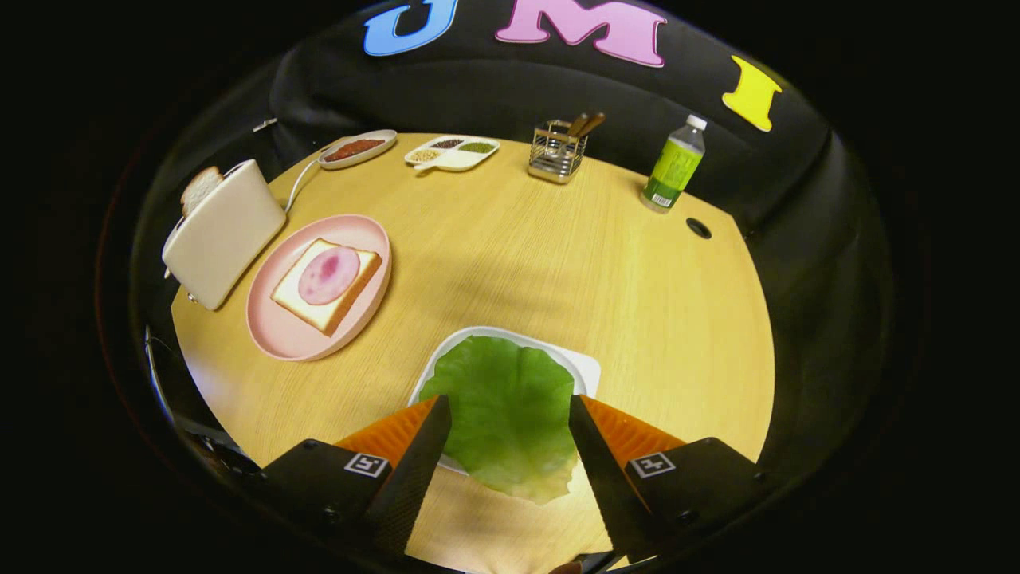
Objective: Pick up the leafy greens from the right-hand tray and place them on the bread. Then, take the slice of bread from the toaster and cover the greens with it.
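Wooden table spans most of the frame. Gripper at the bottom centre, fingers spread apart, not clamping anything. Lettuce leaf lies between the fingers on a white tray, lower centre; its near edge hangs off the tray toward the bottom. Can't tell if the fingers touch the leaf. Pink plate at left centre holds a bread slice with a round ham slice on top. Cream toaster just left of the plate, second bread slice sticking out of it. Upper frame: oval sauce dish, divided dish of grains, wire utensil holder, green-label bottle.
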Available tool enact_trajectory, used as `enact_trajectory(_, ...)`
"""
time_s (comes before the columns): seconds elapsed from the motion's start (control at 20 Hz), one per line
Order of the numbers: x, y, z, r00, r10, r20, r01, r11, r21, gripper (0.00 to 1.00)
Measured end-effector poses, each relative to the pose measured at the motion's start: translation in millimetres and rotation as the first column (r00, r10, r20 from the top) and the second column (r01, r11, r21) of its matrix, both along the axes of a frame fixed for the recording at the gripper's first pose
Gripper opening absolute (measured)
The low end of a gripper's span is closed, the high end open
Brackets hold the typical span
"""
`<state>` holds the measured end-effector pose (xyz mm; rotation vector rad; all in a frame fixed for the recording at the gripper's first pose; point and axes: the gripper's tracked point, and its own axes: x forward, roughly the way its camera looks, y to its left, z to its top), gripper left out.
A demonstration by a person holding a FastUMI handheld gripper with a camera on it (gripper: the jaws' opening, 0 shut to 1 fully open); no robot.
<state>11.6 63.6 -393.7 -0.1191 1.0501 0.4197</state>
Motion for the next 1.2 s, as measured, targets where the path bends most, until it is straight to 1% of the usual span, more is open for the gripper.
enact_trajectory(0.05, 1, 2, -9, 1.0, 0.012, -0.025, -0.012, 1.0, -0.011, 0.93)
enact_trajectory(0.15, -2, 4, -26, 0.997, 0.026, -0.079, -0.028, 0.999, -0.025, 0.87)
enact_trajectory(0.3, -10, 9, -36, 0.989, 0.025, -0.149, -0.025, 1.0, 0.004, 0.8)
enact_trajectory(0.35, -8, 9, -36, 0.989, 0.017, -0.147, -0.016, 1.0, 0.01, 0.78)
enact_trajectory(0.4, -10, 9, -37, 0.987, 0.022, -0.156, -0.021, 1.0, 0.008, 0.74)
enact_trajectory(0.45, -9, 9, -37, 0.987, 0.023, -0.157, -0.021, 1.0, 0.009, 0.74)
enact_trajectory(0.5, -8, 6, -36, 0.987, 0.02, -0.161, -0.02, 1.0, 0.002, 0.7)
enact_trajectory(0.55, -8, 5, -38, 0.986, 0.009, -0.168, -0.009, 1.0, 0.005, 0.6)
enact_trajectory(0.65, -6, 2, -38, 0.986, -0.018, -0.169, 0.02, 1.0, 0.01, 0.33)
enact_trajectory(0.7, -6, 2, -38, 0.985, -0.027, -0.171, 0.03, 0.999, 0.016, 0.13)
enact_trajectory(0.75, -8, 0, -38, 0.984, -0.03, -0.177, 0.034, 0.999, 0.016, 0.1)
enact_trajectory(0.9, -6, -4, -26, 0.988, -0.046, -0.149, 0.05, 0.999, 0.02, 0.09)
enact_trajectory(1.1, -4, 2, 10, 0.992, -0.076, -0.106, 0.084, 0.993, 0.077, 0.09)
enact_trajectory(1.2, -1, 13, 32, 0.995, -0.072, -0.071, 0.08, 0.99, 0.112, 0.09)
